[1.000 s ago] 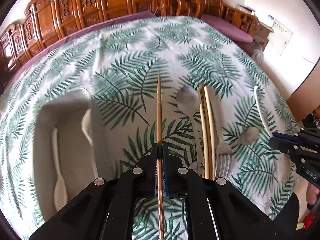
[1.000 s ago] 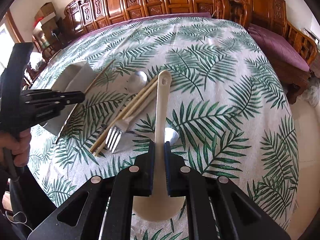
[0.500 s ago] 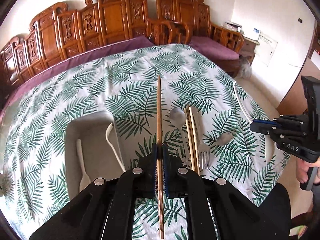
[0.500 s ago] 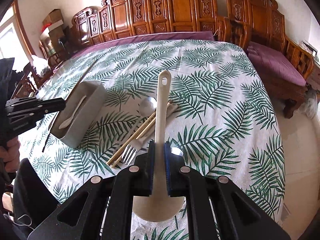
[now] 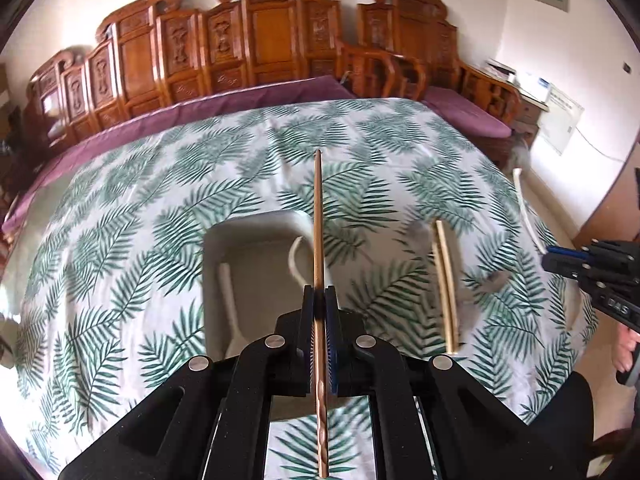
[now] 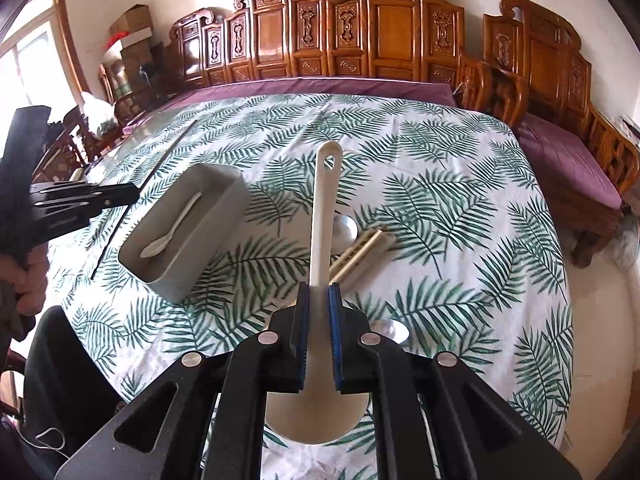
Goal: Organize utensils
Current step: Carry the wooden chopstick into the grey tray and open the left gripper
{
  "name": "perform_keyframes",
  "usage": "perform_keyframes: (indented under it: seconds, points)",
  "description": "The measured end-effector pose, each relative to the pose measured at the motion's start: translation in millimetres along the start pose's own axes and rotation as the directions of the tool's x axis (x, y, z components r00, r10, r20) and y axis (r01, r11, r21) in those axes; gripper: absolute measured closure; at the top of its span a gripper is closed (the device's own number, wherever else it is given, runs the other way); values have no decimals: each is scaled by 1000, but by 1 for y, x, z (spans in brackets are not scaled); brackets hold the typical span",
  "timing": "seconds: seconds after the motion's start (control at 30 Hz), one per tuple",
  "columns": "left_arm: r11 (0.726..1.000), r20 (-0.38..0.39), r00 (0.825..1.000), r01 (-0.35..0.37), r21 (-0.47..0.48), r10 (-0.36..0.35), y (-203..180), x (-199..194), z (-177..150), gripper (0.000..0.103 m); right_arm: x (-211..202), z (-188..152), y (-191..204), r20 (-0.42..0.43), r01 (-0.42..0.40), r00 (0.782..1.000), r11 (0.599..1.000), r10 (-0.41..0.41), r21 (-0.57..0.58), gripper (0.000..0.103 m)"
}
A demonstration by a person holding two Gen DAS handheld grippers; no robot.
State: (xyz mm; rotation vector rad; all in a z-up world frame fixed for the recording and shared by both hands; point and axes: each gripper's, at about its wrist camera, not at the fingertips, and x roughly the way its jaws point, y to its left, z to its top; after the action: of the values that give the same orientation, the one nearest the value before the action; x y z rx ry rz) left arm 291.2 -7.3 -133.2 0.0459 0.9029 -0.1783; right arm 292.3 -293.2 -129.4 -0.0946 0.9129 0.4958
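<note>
where legible, right tool reads "das".

Glossy carved wooden bench; matt leaf-print cloth tablecloth; matt grey plastic tray; shiny metal spoon; smooth white plastic ladle.

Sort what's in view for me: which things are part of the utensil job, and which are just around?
Job: brown chopstick in left claw; white ladle in right claw; grey bin; pale chopsticks; metal spoon.
Around: carved benches; cardboard boxes.
</note>
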Motion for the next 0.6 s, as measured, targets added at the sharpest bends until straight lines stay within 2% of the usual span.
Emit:
perform_keyframes:
  seconds: [0.27,0.6]
  points:
    - [998,-24,999,-26,-53,24,31,15,2,99,4,19,20,8,-14,1000,1000,14,-2,92]
    - [997,-37,999,-10,-79,8,52,31,7,98,22,42,61,-7,-37,999,998,36,-46,92]
